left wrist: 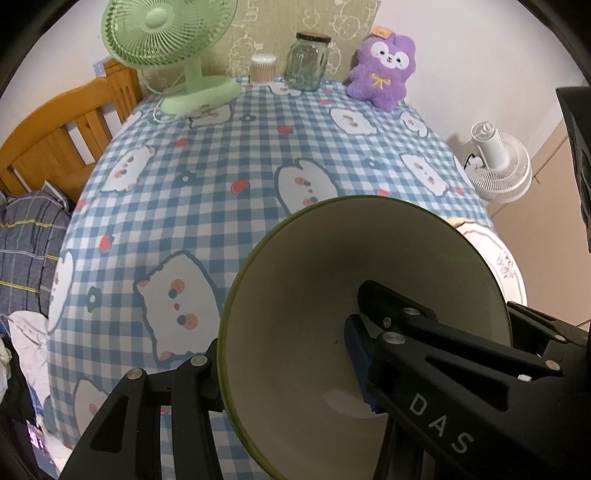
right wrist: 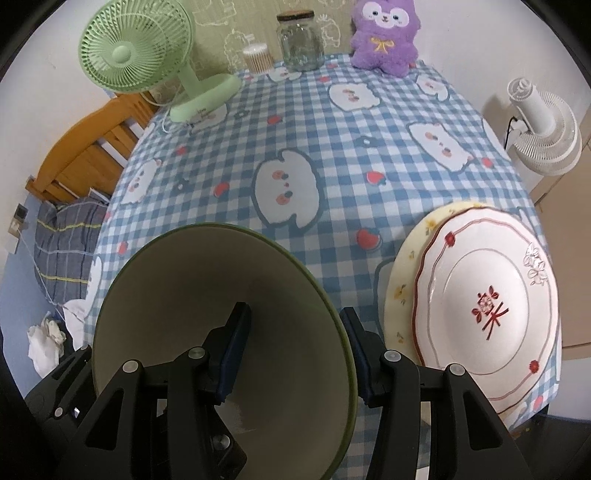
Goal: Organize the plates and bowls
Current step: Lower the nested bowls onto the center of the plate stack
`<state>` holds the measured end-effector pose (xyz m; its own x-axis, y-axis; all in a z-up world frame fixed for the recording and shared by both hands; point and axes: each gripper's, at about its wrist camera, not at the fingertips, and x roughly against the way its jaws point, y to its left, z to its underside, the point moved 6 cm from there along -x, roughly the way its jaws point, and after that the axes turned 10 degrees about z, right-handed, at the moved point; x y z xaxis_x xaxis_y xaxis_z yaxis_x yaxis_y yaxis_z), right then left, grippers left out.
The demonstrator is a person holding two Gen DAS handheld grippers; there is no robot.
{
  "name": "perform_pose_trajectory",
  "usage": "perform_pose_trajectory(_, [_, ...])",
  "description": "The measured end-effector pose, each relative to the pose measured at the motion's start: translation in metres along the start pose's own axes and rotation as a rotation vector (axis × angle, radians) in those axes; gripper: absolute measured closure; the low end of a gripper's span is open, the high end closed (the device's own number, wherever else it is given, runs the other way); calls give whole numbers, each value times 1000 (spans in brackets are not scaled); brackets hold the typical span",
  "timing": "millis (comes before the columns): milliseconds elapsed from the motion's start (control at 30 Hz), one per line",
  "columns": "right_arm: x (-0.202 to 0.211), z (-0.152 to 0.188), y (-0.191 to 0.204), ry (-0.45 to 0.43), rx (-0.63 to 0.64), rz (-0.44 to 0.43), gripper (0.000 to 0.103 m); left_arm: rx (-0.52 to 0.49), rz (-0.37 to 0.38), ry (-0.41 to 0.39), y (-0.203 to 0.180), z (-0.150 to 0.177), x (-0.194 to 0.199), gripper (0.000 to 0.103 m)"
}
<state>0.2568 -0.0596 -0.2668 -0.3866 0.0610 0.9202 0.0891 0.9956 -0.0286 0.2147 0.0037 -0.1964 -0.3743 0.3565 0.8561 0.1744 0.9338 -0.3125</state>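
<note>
Right wrist: green-rimmed cream bowl in tool.

Home bedroom, doubling as dining spot. Wooden bed frame standing just beside table, striped bedding lying heaped below it. Table wearing blue checked cloth printed with cartoon animals and strawberries. Green desk fan, cotton swab tub, glass jar and purple plush toy sitting along far edge against patterned wall hanging. White floor fan standing beside table at right. Household crockery lying on cloth: decorated plates.
</note>
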Motion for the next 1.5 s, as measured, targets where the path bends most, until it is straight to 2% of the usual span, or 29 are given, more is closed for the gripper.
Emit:
perform_pose_trajectory(400, [50,-14,2,-92,0,16,50,-34,-6,-74,-11,-16,42,51])
perform_pose_trajectory(667, [65,-22,-13,-126,-5,-15,50,-51,-32,-114,-29,-25,53,51])
perform_pose_trajectory(1000, [69,-31,-47,-127,34,-17,50,-16,-40,-123,-62,-32,44,51])
perform_pose_trajectory(1500, [63,-40,-113,-118,25,-1,50,-15,-25,-112,-122,-41,16,51])
